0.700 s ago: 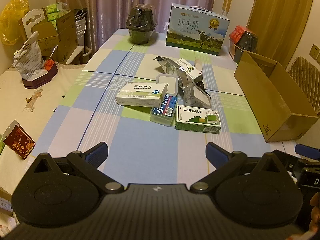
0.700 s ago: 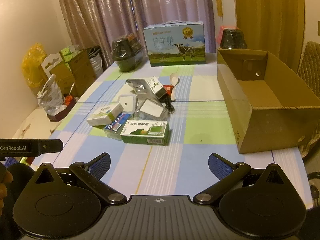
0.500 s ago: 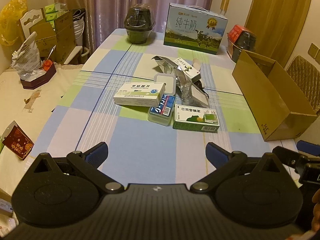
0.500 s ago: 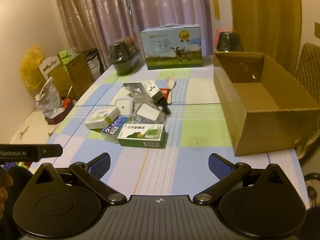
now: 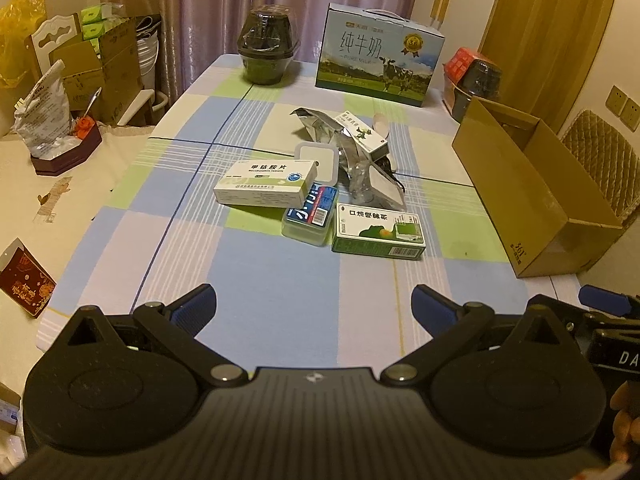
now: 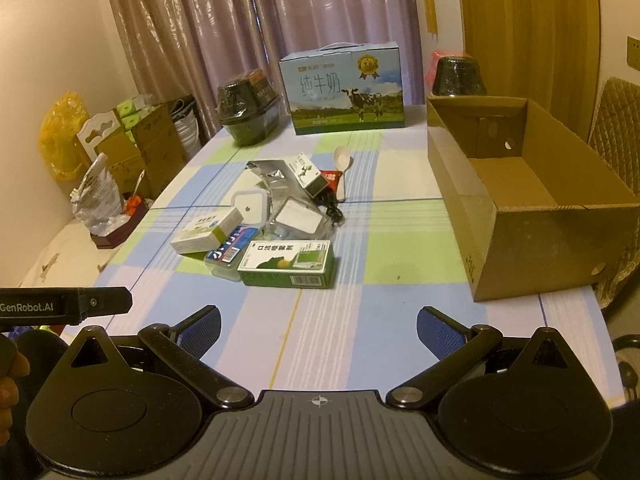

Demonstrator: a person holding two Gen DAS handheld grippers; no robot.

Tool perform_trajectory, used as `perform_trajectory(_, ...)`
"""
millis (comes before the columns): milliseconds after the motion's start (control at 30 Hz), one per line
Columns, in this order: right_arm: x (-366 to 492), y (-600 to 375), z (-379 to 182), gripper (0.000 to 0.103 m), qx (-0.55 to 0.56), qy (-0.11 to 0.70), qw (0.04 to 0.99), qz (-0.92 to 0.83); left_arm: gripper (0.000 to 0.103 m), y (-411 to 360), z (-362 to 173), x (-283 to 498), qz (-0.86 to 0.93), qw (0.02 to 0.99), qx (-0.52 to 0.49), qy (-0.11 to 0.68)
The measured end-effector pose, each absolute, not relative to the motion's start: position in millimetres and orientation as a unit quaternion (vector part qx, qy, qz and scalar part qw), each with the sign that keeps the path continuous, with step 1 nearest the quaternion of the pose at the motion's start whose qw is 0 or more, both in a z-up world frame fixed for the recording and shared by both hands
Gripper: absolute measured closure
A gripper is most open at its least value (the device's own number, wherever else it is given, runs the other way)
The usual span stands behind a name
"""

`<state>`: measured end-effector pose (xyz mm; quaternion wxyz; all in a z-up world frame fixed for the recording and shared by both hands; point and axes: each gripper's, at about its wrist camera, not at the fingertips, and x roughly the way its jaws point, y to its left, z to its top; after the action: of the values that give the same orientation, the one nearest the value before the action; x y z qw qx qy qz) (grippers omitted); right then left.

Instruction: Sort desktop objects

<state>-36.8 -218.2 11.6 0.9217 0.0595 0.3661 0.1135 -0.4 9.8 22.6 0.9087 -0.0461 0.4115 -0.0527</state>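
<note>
A pile of small objects lies mid-table: a green medicine box nearest me, a white medicine box, a clear case with a blue label, a white square lid, silver foil bags and a small white carton. An open empty cardboard box stands at the right. My left gripper is open and empty above the near table edge. My right gripper is open and empty too, just right of the left one.
A blue milk carton case and a dark wrapped pot stand at the table's far end. Another dark pot sits behind the cardboard box. Bags and boxes crowd the left side. A padded chair is at the right.
Both grippers have drawn back slightly and tilted; the pile and the cardboard box look a little farther off. Nothing on the table has moved.
</note>
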Motion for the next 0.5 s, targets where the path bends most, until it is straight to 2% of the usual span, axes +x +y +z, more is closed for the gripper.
perform_trajectory(500,-32.6,-215.4,9.1,0.002,0.056,0.371,0.920,0.117,0.001,10.4,20.9,1.5,-0.062,0.907,-0.039,0.415)
